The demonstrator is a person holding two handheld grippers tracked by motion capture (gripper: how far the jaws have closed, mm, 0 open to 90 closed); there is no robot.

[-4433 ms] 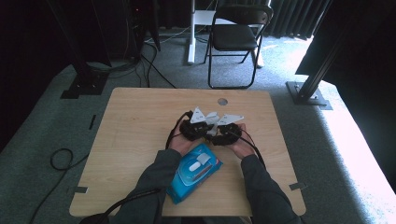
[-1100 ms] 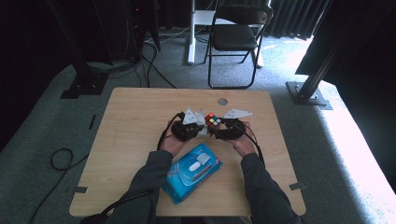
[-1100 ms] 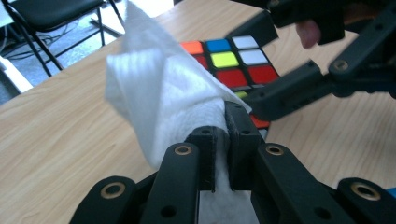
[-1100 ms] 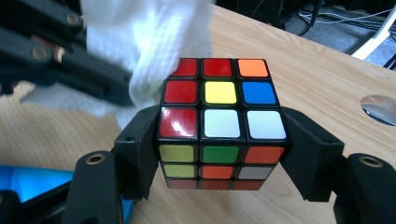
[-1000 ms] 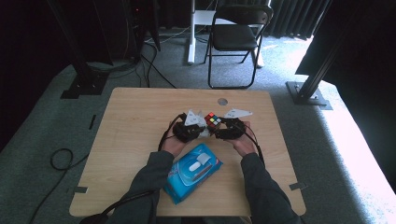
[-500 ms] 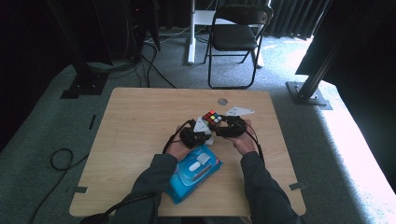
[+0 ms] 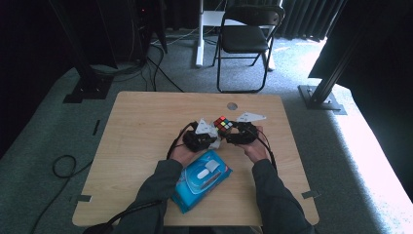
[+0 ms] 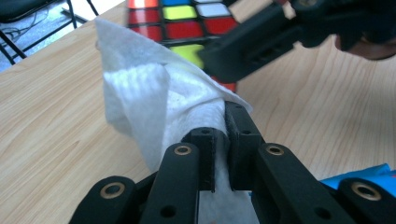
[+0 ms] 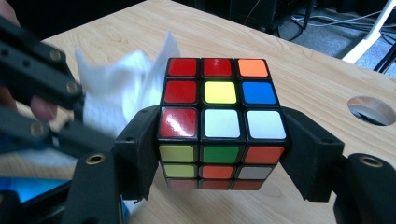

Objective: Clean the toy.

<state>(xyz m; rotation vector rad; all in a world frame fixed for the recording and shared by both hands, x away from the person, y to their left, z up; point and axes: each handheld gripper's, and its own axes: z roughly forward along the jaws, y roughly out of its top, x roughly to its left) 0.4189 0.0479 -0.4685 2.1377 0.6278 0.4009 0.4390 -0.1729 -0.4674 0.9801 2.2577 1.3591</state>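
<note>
Fingers (image 9: 140,154) around glossy cube (image 9: 219,121); crumpled wipe (image 8: 154,98) pinched.

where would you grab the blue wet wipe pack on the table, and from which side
Probably best across its two long edges, coming straight down from above. The blue soft plastic wet wipe pack lies flat on the light wooden table between the person's forearms, turned at an angle, so the jaws would need turning to match. The raised white lid in the middle looks smooth and shallow, a poor grip.
</note>
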